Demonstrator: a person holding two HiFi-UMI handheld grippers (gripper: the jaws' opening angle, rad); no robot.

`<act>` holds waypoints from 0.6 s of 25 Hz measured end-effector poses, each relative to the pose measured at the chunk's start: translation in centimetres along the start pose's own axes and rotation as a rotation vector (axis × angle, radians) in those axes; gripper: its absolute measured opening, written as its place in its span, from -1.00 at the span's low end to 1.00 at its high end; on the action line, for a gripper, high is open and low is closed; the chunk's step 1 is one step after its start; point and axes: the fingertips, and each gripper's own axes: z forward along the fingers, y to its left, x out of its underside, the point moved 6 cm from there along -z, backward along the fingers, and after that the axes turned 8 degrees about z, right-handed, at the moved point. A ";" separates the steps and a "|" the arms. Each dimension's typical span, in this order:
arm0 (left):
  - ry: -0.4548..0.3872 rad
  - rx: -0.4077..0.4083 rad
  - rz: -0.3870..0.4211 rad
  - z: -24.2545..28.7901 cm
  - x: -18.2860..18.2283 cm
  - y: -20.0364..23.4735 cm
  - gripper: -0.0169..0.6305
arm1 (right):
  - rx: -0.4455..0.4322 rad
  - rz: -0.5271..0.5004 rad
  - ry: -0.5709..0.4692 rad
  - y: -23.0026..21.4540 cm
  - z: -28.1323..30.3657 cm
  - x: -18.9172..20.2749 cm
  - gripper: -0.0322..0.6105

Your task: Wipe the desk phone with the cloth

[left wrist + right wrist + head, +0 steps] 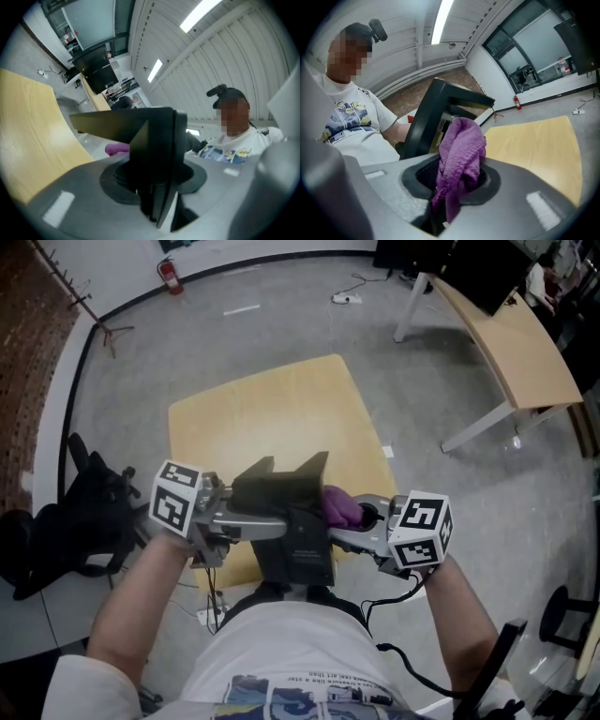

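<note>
The black desk phone [291, 512] is held up in the air over the near edge of the yellow table [272, 418], its back stand showing. My left gripper [272, 526] is shut on one edge of it; in the left gripper view that phone [154, 154] stands upright between the jaws of the left gripper [150, 197]. My right gripper [352, 521] is shut on a purple cloth [339, 506], which lies against the phone's right side. In the right gripper view the cloth [459, 154] bunches out of the right gripper [445, 197], close in front of the phone [429, 117].
A black office chair [66, 521] stands at the left. A second, curved desk [511, 334] is at the upper right. A fire extinguisher [169, 276] and a power strip [345, 298] sit on the grey floor far off. The person's torso is just below the grippers.
</note>
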 end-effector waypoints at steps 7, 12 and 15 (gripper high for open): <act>-0.057 -0.045 0.009 -0.8 -0.8 0.1 -0.39 | 0.014 -0.010 0.102 0.9 -0.9 4.2 -0.60; -0.067 -0.058 0.006 -1.5 -0.9 0.5 -0.39 | 0.029 -0.017 0.161 2.2 -1.2 6.5 -0.60; -0.075 -0.061 0.001 -1.7 -0.9 0.8 -0.39 | 0.056 -0.027 0.187 2.7 -1.7 7.4 -0.60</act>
